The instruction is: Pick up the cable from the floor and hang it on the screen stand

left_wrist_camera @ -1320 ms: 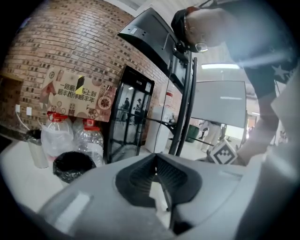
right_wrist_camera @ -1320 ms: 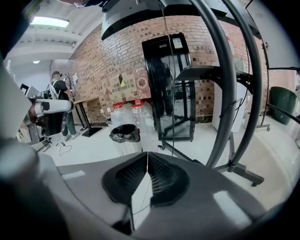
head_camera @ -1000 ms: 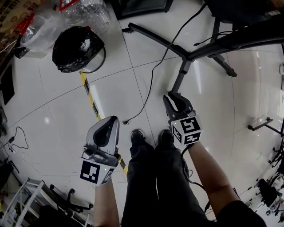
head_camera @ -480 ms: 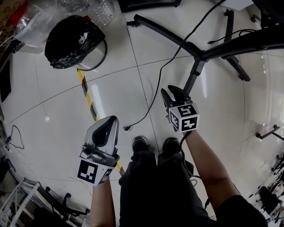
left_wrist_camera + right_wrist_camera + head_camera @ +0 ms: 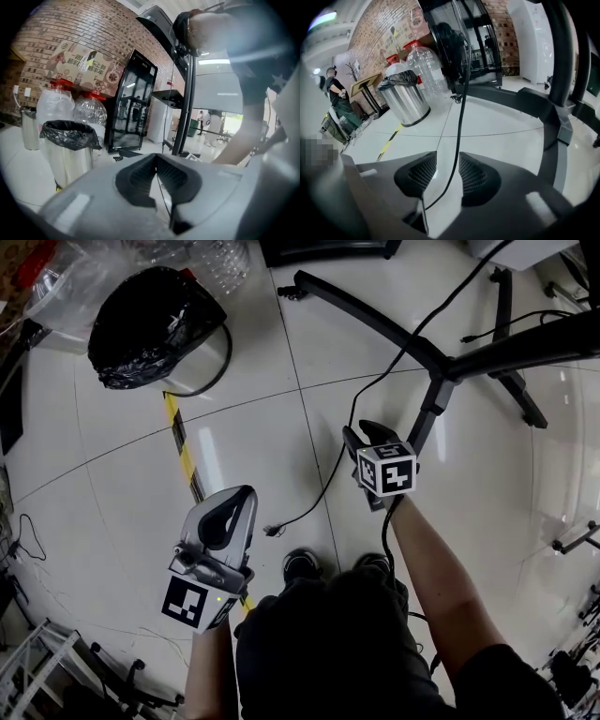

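Observation:
A thin black cable (image 5: 330,476) runs down from the screen stand (image 5: 375,320) across the white tiles and ends in a plug (image 5: 272,531) near my shoes. My right gripper (image 5: 361,434) is low over the cable beside the stand's post (image 5: 429,418). In the right gripper view its jaws (image 5: 447,164) have just been opening. The cable (image 5: 462,93) passes through the gap and neither pad presses on it. My left gripper (image 5: 239,495) hangs left of the plug. Its tips (image 5: 155,159) meet, with nothing held.
A steel bin with a black bag (image 5: 155,329) stands at the far left, with large plastic bottles (image 5: 220,254) behind it. Yellow-black tape (image 5: 183,451) crosses the floor. A black glass-door cabinet (image 5: 129,101) stands by the brick wall. A person (image 5: 340,105) stands far off.
Both grippers have sunk toward the floor as I bend over. The right one has moved onto the cable near the stand post, and its jaws have spread.

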`<state>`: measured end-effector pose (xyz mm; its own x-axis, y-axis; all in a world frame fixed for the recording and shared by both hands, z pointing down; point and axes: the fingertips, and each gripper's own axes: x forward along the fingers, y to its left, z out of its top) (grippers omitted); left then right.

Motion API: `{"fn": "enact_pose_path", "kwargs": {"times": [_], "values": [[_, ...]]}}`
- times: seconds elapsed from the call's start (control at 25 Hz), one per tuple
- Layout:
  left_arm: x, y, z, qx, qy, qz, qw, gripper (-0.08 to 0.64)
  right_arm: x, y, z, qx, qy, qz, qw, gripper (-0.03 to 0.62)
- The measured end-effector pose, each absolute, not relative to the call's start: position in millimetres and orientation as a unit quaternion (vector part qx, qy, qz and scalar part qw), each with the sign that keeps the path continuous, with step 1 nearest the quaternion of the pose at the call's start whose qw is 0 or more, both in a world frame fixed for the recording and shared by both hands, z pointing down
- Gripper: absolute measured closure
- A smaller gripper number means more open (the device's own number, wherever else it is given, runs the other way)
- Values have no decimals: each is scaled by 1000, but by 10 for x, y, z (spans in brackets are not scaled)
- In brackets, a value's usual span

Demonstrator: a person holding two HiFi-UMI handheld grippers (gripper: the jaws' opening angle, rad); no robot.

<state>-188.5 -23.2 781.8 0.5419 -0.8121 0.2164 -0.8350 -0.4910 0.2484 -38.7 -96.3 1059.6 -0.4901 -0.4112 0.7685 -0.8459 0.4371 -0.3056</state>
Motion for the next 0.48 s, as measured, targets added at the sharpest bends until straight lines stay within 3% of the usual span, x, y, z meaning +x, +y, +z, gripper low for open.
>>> {"fn": "enact_pose_path", "kwargs": {"times": [0.32,0.48], "values": [[-1928,-316,8071,863,-476,39,167,558,-371,-940,11112,410,-752,407,317,443],[-1897,-320,8107,863,-470,36,181,558,-295,-907,11221,425,-726,442,312,512]]}}
